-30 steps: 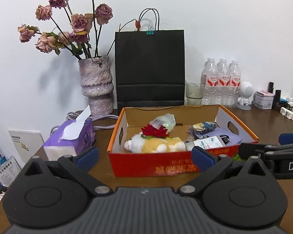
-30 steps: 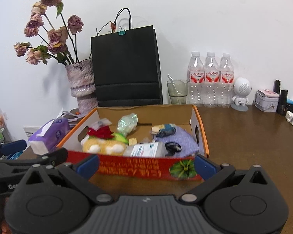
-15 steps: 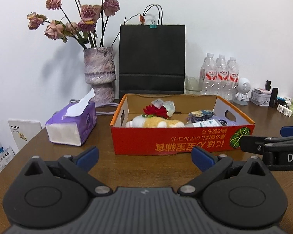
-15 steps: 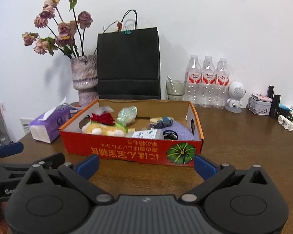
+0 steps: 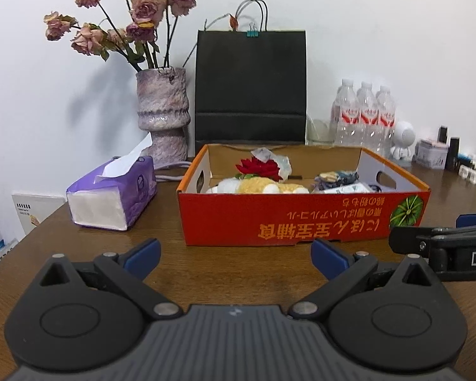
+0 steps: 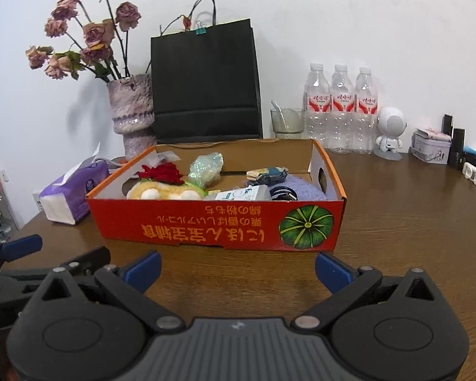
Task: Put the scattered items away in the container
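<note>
Both grippers have drawn back from the red cardboard box with orange rim (image 5: 301, 219), which now sits lower and smaller at mid-frame than a second ago. On the brown wooden table (image 5: 225, 270), the box holds a yellow-and-white plush toy (image 5: 263, 186), a red fabric flower (image 5: 257, 167), a crinkled iridescent packet (image 6: 206, 169), a white printed carton (image 6: 242, 193) and a lilac knitted cloth (image 6: 304, 188). At lower centre of its view, the left gripper (image 5: 234, 255) hangs empty, jaws spread wide; the right gripper (image 6: 238, 268) likewise gapes, holding nothing. Left of the box lies a purple tissue pack (image 5: 114, 192); behind stand a mottled ceramic vase of dried roses (image 5: 161, 111), a black paper bag (image 5: 250, 85) and three clear water bottles (image 6: 341, 108).
</note>
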Available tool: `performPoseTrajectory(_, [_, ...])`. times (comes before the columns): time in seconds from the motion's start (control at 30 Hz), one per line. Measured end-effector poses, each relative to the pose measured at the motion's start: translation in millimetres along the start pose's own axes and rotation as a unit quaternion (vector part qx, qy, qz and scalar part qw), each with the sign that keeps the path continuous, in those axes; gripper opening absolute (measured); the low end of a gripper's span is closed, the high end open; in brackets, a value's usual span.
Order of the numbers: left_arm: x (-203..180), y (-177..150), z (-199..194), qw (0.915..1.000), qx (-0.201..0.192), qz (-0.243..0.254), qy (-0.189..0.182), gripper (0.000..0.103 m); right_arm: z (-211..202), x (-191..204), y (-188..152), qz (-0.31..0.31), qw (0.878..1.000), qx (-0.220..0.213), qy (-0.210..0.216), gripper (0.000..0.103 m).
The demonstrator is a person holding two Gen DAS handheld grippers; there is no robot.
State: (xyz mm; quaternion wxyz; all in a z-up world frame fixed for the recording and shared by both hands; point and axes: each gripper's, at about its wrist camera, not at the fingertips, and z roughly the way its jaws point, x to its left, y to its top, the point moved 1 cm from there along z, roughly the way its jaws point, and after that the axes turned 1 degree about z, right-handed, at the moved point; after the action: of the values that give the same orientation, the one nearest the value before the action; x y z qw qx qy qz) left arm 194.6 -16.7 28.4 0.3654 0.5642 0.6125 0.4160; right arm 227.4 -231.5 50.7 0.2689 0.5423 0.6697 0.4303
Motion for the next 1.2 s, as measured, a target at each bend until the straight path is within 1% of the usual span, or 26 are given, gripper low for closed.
performPoseTrajectory(0.1, [3.0,-0.2,-1.1,0.9999,-0.003,-0.010,-0.005,0.103,-4.6,4.8,-1.3,-0.013,1.000,-0.021,-0.005,0.103])
performPoseTrajectory(0.2, [2.3,-1.9,0.1,0.9999,0.002,-0.011,-0.004,0.103,-8.0,8.4,-1.5,-0.024,0.999,-0.032,-0.011,0.103])
performPoseTrajectory(0.3, [-0.1,-4.2,1.3,1.0000,0.006,-0.007,0.002,0.103,-7.7,8.1,-2.1,-0.020,0.999,-0.028,-0.005,0.103])
performPoseTrajectory(0.47, [1.2,-5.2,0.1,0.9999,0.003,-0.012,-0.002,0.103,-7.6,6.2,-2.9,-0.009,1.000,-0.022,0.004,0.103])
performPoseTrajectory(1.2, [3.6,-4.4,-4.0,0.9998,-0.001,-0.019,0.001,0.103,-8.2,6.6,-4.7,-0.007,1.000,-0.026,0.006,0.103])
